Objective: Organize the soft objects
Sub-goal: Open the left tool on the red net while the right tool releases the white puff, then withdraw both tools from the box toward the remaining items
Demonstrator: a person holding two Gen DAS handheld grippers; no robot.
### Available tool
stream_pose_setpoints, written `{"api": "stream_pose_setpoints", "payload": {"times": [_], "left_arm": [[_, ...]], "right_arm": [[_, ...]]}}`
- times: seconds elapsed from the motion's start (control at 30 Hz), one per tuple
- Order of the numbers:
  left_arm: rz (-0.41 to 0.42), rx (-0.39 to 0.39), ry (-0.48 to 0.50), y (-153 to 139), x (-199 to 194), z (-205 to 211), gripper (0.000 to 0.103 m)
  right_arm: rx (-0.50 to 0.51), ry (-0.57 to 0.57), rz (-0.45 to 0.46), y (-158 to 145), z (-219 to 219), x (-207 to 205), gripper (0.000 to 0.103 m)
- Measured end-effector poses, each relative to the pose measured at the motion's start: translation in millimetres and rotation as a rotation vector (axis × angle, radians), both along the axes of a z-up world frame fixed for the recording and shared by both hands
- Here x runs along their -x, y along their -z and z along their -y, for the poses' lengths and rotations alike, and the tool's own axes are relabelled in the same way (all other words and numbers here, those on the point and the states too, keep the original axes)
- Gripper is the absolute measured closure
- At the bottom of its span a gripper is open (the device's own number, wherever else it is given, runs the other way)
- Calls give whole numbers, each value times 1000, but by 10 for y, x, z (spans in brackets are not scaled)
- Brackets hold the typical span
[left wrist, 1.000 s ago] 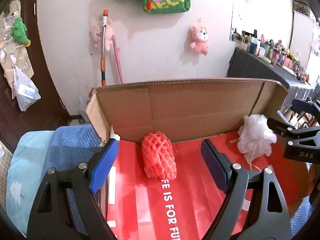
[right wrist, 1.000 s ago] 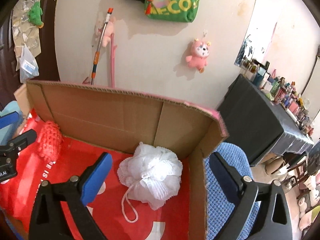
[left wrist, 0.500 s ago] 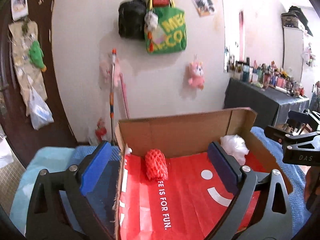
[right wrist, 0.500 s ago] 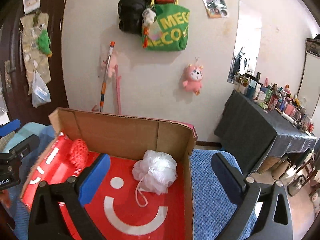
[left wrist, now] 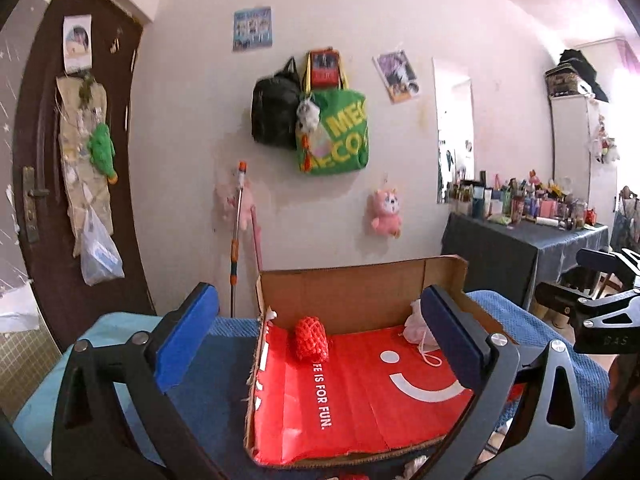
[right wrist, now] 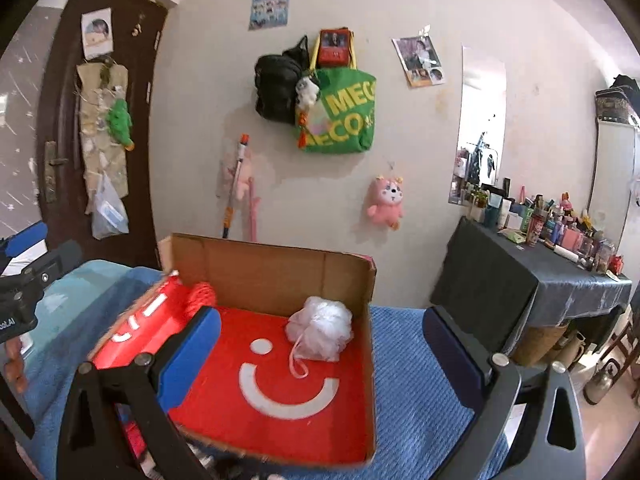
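Two grippers, left (left wrist: pixel 316 340) and right (right wrist: pixel 320 350), are gaping wide, left just widened; we are seeing box (right wrist: pixel 276 268) mid-frame holding net (left wrist: pixel 311 339) and pouf (right wrist: pixel 322 328).

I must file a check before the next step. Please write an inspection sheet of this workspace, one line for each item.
Surface: blue cloth under the cardboard box.
Job's things: red mesh puff and white mesh puff lie apart in the box.
Clutter: something small at the box's near edge, unclear.
Grippers: left gripper and right gripper open, empty.
Cables: nothing seen.
Surroundings: green bag, pink plush on wall; crowded table.
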State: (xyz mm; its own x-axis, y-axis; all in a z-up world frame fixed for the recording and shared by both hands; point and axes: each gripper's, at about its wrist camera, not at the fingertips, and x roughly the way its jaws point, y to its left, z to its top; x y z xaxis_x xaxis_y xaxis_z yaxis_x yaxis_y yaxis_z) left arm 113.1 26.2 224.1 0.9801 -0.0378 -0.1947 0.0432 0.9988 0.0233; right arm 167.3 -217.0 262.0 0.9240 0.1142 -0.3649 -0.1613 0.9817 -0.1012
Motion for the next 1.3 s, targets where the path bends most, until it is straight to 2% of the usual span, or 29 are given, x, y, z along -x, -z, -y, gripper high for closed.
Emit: {"api": "stream_pose_setpoints", "payload": {"times": [0.17,0.27,0.53,0.83,1.1,1.3], "left_arm": [[46,-47,-2,101,388,46,0],[49,-47,0,216,589,58,0],[-34,15,40,640,920,52,0],[-58,24,25,1024,1252,55,0],[-148,30,46,1291,1283,61,0],[-264,35,44,1541,1166,43,0]], "right_arm": [[-9,-24,49,78,-24,430,0],[-22,-27,62,179,-14,655,0],[-56,13,83,521,76,1121,0],[-89,45,105,935,136,1509,0],[-77,27,-1,1347,50,1529,0],[-98,39,-116,1647,75,1431,0]]}}
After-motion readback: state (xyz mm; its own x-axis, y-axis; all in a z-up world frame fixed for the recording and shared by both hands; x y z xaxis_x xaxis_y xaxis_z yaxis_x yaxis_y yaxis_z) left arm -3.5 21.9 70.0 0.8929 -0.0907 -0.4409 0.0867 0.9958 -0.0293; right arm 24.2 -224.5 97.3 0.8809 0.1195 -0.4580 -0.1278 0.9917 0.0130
